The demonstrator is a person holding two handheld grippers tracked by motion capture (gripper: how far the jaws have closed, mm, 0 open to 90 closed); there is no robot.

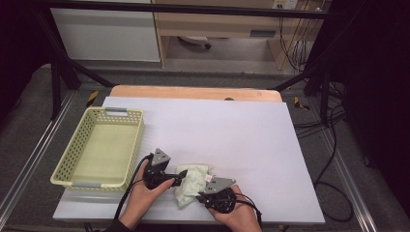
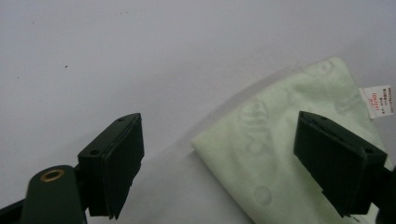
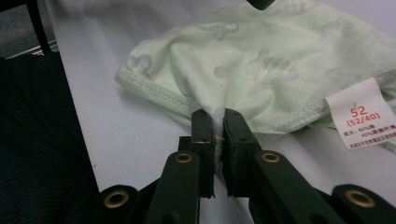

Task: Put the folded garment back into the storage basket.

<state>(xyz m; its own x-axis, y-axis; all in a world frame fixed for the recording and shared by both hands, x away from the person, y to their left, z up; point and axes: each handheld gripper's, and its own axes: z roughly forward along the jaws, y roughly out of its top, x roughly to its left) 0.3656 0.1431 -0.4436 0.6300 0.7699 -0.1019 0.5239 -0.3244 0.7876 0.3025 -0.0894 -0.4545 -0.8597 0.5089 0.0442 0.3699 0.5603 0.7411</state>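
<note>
1. Standing empty at the white table's (image 1: 251, 130) left edge, the yellow basket (image 1: 80, 145) awaits.
2. The pale green garment (image 1: 192, 183) lies crumpled near the front edge, apparently unfolded.
3. The right gripper (image 3: 215, 123) pinches its hem; the left gripper (image 2: 219, 163) hangs wide open beside it.

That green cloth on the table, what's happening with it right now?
A person is working the pale green cloth with two handheld grippers near the table's front edge. The right gripper is shut on the cloth's hem, close to its white label. The left gripper is open, jaws wide above the cloth's other corner, gripping nothing. A yellow basket sits at the left.
</note>
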